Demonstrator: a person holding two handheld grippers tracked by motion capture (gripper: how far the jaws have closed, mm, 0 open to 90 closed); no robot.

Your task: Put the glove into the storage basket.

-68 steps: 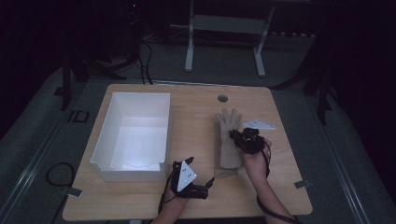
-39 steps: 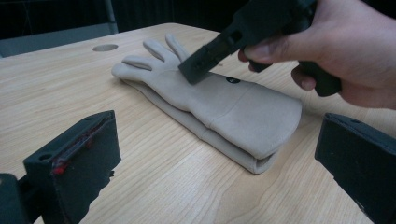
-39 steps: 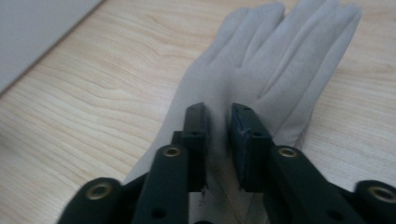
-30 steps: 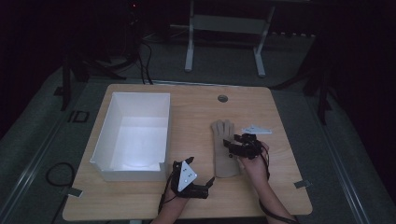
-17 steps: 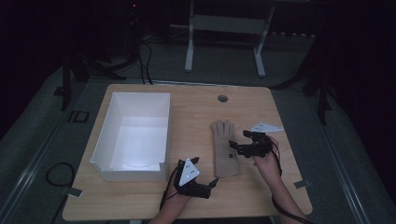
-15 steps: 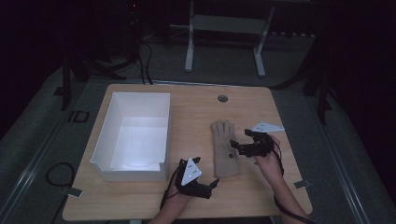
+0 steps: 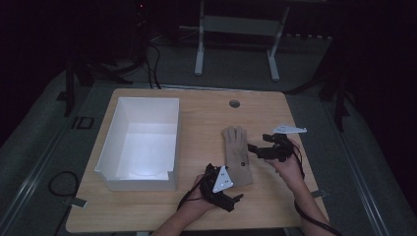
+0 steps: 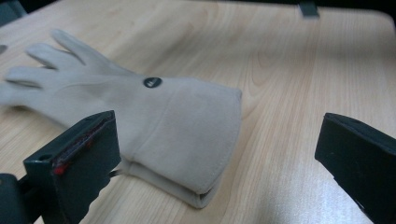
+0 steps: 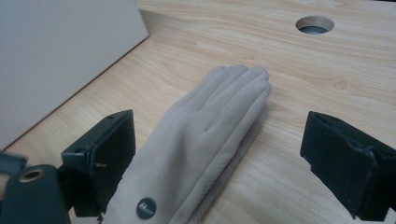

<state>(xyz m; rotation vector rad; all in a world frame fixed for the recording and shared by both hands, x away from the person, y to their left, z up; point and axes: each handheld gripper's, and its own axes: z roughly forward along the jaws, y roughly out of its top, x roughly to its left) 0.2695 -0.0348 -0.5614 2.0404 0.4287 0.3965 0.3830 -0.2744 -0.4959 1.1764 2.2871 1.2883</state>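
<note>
A beige glove [image 7: 236, 155] lies flat on the wooden table [image 7: 275, 206], fingers pointing away from me, with a small dark round badge [image 8: 152, 82] on its back. My left gripper [image 7: 234, 191] sits at the cuff [image 8: 187, 140] with its jaws wide open on either side of it, not pressing. My right gripper [image 7: 255, 149] hovers at the glove's right edge, pointing left. Its jaws have just been opening and now stand wide apart over the glove [image 9: 205, 121], which lies loose between them.
A white open box [image 7: 172, 142] stands on the left half of the table, its wall [image 9: 60, 56] close to the glove. A round cable hole [image 7: 234, 103] is in the table's far middle. Dark floor and a metal stand lie beyond.
My right gripper has opened, let go of the glove and drawn back to the right. My left gripper has shifted right to the cuff. The glove lies nearer me than at first.
</note>
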